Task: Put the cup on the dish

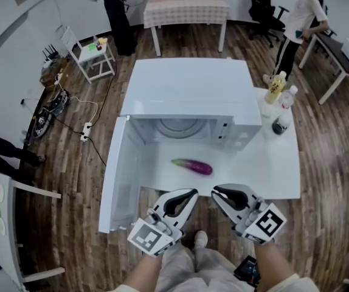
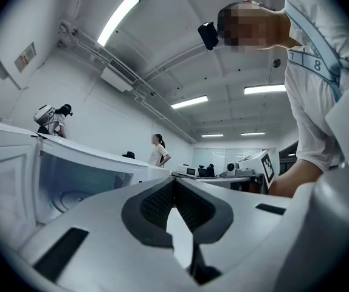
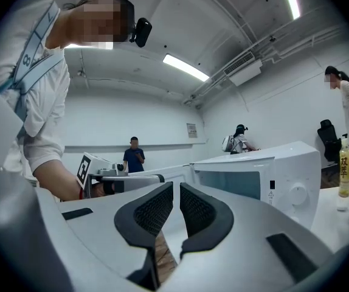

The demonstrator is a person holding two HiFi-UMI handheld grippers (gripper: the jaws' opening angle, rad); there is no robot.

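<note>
No cup or dish shows in any view. A white microwave (image 1: 190, 90) stands on the white table (image 1: 272, 163) with its door (image 1: 115, 175) swung open to the left. Its glass turntable (image 1: 177, 125) is bare. A purple eggplant (image 1: 193, 166) lies on the table in front of the cavity. My left gripper (image 1: 193, 193) (image 2: 173, 184) hovers at the table's near edge, shut and empty. Beside it my right gripper (image 1: 216, 191) (image 3: 176, 187) is also shut, with nothing between its pads. Both point toward the microwave (image 3: 266, 175).
A yellow-labelled bottle (image 1: 276, 87), a clear bottle (image 1: 288, 96) and a dark jar (image 1: 280, 125) stand at the table's right rear. Beyond are a cloth-covered table (image 1: 186, 8), a white chair (image 1: 89, 53), cables on the wood floor (image 1: 71, 111), and people standing at the back.
</note>
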